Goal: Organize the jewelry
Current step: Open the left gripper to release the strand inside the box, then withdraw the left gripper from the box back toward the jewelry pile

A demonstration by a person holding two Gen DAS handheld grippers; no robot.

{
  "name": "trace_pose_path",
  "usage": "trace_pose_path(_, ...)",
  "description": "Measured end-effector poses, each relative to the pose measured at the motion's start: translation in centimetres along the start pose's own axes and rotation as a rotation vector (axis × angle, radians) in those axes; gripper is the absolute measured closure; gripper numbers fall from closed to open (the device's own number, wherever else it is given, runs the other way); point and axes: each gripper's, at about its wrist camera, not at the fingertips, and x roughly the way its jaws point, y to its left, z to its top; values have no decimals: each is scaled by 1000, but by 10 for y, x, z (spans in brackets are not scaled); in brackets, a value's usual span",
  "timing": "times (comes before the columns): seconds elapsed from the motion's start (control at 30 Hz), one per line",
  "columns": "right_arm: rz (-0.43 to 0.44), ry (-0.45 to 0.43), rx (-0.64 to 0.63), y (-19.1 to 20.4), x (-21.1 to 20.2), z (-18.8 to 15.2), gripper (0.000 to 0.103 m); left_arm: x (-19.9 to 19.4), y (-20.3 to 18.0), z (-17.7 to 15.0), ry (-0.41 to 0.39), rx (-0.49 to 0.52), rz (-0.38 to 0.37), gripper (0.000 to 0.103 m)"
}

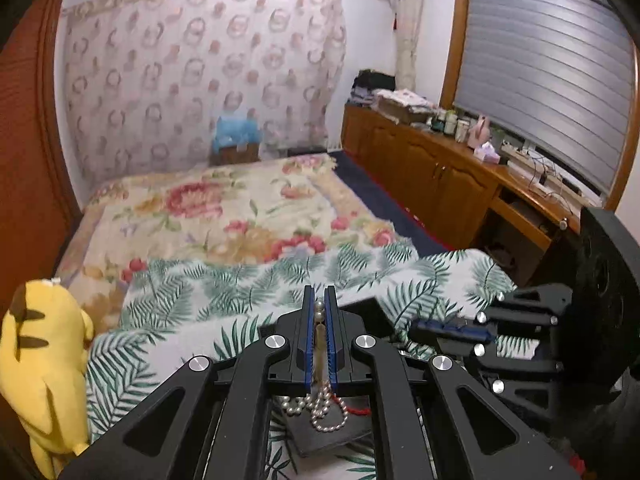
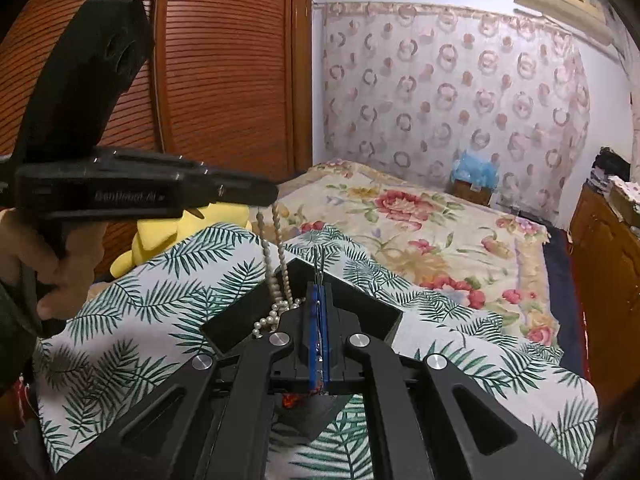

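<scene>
**Desk:** What is happening on the fern-print cloth (image 2: 132, 316)?

**Photographer:** A person is working two handheld tools above a black tray (image 2: 384, 312) that is sitting on the cloth-covered bed. The left gripper (image 1: 319, 300) is clamping a pearl necklace (image 1: 320, 408), its loops dangling down into the tray. The right gripper (image 2: 319, 292) is pinching a thin chain (image 2: 319, 270), fine and hard to make out.

**Desk:** And the step in hand?

**Photographer:** Seemingly laying the pearls into the tray. Doing it well is meaning lowering slowly, letting the hanging loops (image 2: 276, 280) pool inside the walls before letting go, and keeping the chain well clear so the two strands are not tangling. A red thread (image 1: 356, 411) is lying close by; whether it is touching the pearls, I cannot tell.
</scene>
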Motion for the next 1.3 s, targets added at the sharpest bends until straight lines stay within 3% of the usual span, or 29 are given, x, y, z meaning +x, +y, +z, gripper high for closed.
trace_pose_path(0.47, -50, 30, -65, 1, 38, 0, 101, 1, 20, -67, 42, -69, 43, 97)
trace_pose_path(0.7, -86, 65, -91, 4, 53, -5, 101, -1, 20, -78, 49, -69, 55, 97)
trace_pose_path(1.0, -5, 76, -55, 16, 47, -10, 97, -5, 18, -82, 51, -66, 68, 92)
trace_pose_path(1.1, 19, 72, -63, 23, 39, -11, 85, -6, 17, -83, 51, -63, 71, 89)
trace_pose_path(1.3, 47, 58, -40, 28, 21, -14, 85, -12, 18, -90, 52, -62, 82, 88)
